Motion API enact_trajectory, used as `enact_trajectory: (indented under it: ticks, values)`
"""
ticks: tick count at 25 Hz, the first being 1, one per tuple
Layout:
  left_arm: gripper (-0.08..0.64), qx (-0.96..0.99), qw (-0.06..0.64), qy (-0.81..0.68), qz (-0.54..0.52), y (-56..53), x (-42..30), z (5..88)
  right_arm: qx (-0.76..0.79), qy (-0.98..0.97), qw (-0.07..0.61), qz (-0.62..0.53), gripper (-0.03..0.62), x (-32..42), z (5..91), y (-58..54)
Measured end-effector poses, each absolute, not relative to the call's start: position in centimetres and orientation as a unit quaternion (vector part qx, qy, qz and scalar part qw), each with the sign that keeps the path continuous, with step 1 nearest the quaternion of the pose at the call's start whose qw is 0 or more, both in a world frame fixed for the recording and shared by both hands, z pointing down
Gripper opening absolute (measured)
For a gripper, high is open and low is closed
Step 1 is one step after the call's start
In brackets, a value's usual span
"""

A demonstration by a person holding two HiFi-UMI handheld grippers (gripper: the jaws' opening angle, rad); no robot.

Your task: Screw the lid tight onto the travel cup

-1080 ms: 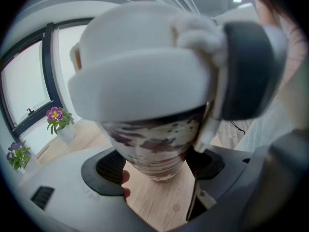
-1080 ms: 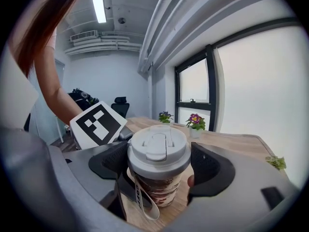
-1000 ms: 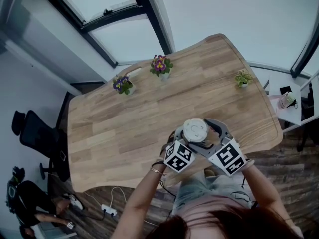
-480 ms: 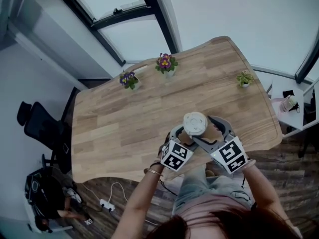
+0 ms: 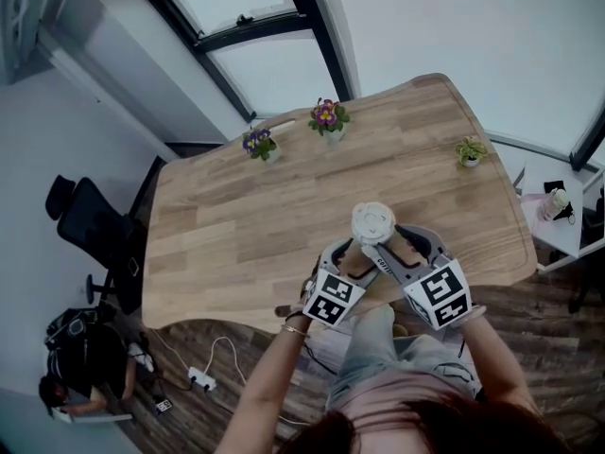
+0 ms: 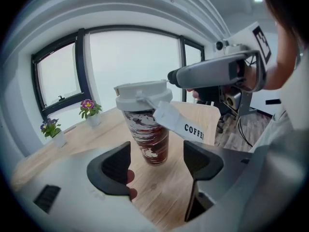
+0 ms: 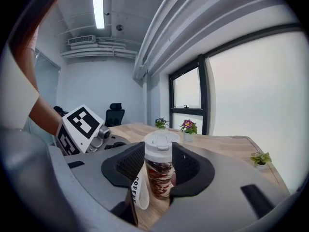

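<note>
As the right tongs (image 7: 158, 161) close on the lid (image 7: 158, 145), pads against its sides, seat them squarely before you twist, and bring in the left tongs (image 6: 157, 161), which stand wide and touch nothing, to steady the travel cup (image 6: 147, 139). It stands at their 12 o'clock, just beyond the pads, upright on the worktop (image 5: 236, 206); the right tongs reach its lid from 2 o'clock.
</note>
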State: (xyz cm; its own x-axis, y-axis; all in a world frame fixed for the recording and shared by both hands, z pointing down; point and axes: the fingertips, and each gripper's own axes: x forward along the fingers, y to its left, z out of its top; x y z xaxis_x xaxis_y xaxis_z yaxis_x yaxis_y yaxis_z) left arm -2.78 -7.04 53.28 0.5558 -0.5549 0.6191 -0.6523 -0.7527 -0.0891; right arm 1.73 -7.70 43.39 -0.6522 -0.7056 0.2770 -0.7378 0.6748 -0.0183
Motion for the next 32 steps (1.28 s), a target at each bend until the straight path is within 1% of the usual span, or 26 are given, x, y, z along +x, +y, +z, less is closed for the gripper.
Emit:
enact_trajectory:
  ticks: [1,3,6,8,11,16,22,28,32]
  values:
    - [0.322,0.876,0.073,-0.351,0.321,-6.9,-3.0,53.1,0.4,-0.906,0.122,0.066,0.166,1.8,43.3,-7.7]
    - [0.223,0.871,0.071,-0.367,0.317,-6.7,-3.4,52.7,0.403,-0.905,0.117,0.068,0.141,2.0,43.1,-7.6]
    - [0.216,0.868,0.074,-0.377,0.315,-5.9,-3.7,52.5,0.406,-0.904,0.111,0.077,0.13,2.2,43.0,-7.4]
    - [0.194,0.864,0.074,-0.388,0.312,-5.5,-4.1,52.3,0.412,-0.901,0.107,0.083,0.104,2.3,43.0,-7.3]
    - [0.14,0.858,0.075,-0.411,0.299,-5.3,-4.6,51.7,0.418,-0.898,0.103,0.09,0.071,2.5,42.9,-7.1]
    - [0.11,0.85,0.084,-0.441,0.275,-5.0,-5.5,50.6,0.422,-0.897,0.103,0.087,0.054,2.1,42.8,-6.7]
    - [0.043,0.836,0.086,-0.485,0.241,-4.1,-6.6,48.9,0.432,-0.891,0.104,0.089,0.018,2.3,42.3,-5.7]
    - [0.006,0.826,0.089,-0.518,0.202,-2.5,-7.5,46.2,0.438,-0.887,0.091,0.11,0.0,2.5,40.7,-4.1]
    - [0.003,0.818,0.084,-0.54,0.178,-1.4,-7.5,44.2,0.441,-0.887,0.085,0.104,0.0,2.9,39.0,-3.1]
